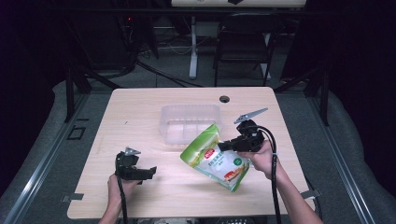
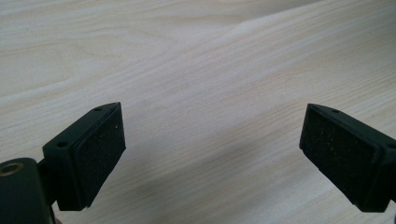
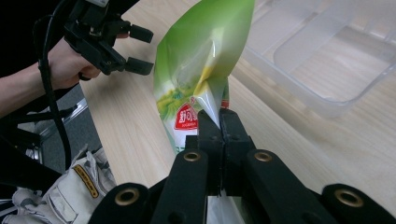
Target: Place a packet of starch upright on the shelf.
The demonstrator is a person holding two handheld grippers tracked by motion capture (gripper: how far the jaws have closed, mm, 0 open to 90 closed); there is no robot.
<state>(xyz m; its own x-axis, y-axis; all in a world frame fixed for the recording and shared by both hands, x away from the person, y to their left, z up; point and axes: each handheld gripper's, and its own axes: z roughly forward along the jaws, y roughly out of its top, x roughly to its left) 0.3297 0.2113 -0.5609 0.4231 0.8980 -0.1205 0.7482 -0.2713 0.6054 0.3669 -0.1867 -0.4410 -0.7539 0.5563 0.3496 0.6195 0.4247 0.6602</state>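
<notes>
A green and white snack bag (image 1: 215,157) with a red label hangs tilted just above the table, in front of a clear plastic bin (image 1: 189,122). My right gripper (image 1: 222,146) is shut on the bag's edge; in the right gripper view its jaws pinch the bag (image 3: 201,70) at its side, at my right gripper (image 3: 219,122), with the bin (image 3: 327,56) to the right. My left gripper (image 1: 152,171) rests low at the table's front left, open, nothing between its pads (image 2: 100,154), over bare wood (image 2: 210,93).
The light wooden table (image 1: 140,112) has a small round hole (image 1: 224,99) near its far edge. A black chair (image 1: 243,44) and desk legs stand beyond the table. The left hand and its gripper (image 3: 107,42) appear at the upper left of the right gripper view.
</notes>
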